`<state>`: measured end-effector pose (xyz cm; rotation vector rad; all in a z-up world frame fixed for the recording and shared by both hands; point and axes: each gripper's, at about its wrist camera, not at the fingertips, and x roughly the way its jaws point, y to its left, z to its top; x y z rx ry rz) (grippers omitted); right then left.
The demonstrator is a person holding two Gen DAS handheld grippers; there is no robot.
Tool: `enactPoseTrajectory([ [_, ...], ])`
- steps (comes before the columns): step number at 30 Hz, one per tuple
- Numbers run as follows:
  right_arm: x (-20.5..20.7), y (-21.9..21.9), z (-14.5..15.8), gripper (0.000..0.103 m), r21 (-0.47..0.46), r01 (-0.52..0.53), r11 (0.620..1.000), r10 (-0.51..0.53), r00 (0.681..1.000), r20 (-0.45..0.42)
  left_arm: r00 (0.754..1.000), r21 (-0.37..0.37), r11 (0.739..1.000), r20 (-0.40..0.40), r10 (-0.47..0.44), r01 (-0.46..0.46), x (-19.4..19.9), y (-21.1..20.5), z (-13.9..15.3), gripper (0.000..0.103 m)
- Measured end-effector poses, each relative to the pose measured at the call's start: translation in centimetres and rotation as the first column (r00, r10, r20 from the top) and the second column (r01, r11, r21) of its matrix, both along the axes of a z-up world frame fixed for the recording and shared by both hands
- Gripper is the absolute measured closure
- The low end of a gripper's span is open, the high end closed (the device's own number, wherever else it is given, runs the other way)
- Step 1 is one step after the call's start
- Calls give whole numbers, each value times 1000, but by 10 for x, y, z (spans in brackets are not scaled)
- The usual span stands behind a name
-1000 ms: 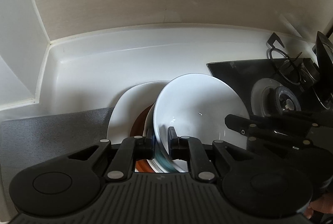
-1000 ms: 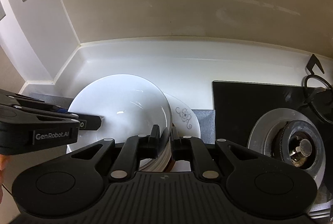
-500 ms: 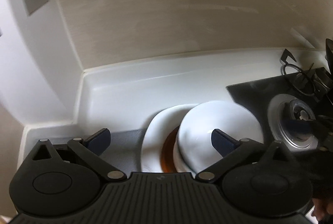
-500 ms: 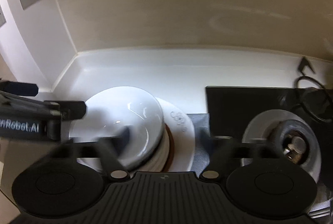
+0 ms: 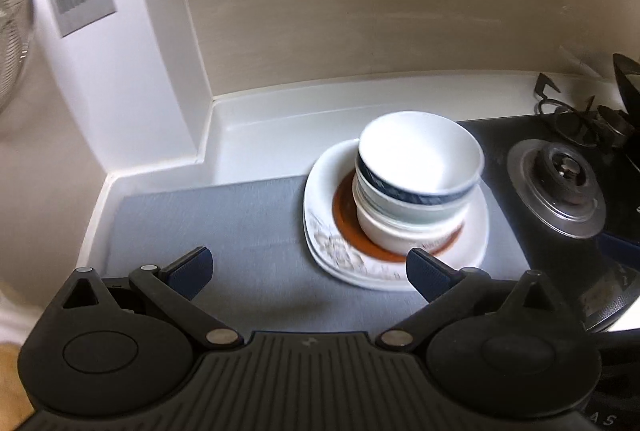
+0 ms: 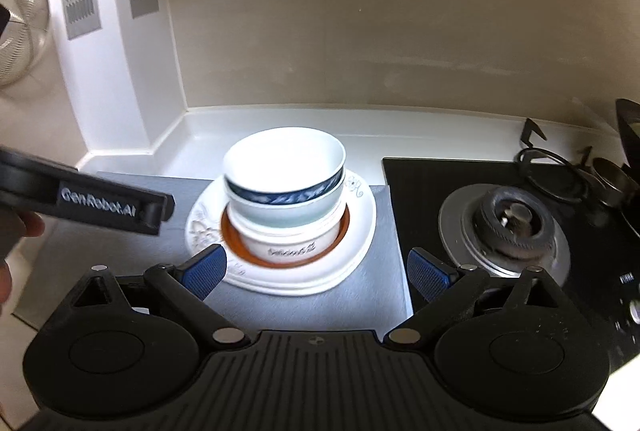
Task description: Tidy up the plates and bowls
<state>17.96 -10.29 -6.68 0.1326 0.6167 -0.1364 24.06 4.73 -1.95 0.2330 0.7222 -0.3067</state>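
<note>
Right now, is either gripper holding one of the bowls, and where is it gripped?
Nothing is held. The left gripper and right gripper are both open, clear of the top bowl, which sits on the stack.

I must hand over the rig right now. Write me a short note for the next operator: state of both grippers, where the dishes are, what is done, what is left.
Left gripper: open, holds nothing, above the grey mat.
Right gripper: open, holds nothing, in front of the dishes.
Dishes: white bowl with dark blue band on top, nested in a pale green bowl, then a white bowl with lettering, on a brown plate and white patterned plates, beside the gas burner.
Done: bowls stacked on plates.
Left: no loose dishes are in view; check that the stack sits steady.
</note>
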Motion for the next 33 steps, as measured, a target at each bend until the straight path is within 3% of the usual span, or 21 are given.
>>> enactPoseTrajectory([
  [6,-31,7,2,4,-11,12,1000,-12,1000,1,1000,-12,1000,0,-15,15,-44,9,-5,0],
  [16,-74,17,6,4,-46,4,999,-4,1000,4,1000,5,1000,20,-1,1,-85,19,-3,0],
  [33,-102,24,13,4,-67,12,998,-10,1000,21,998,8,1000,57,-29,29,-116,25,6,0],
])
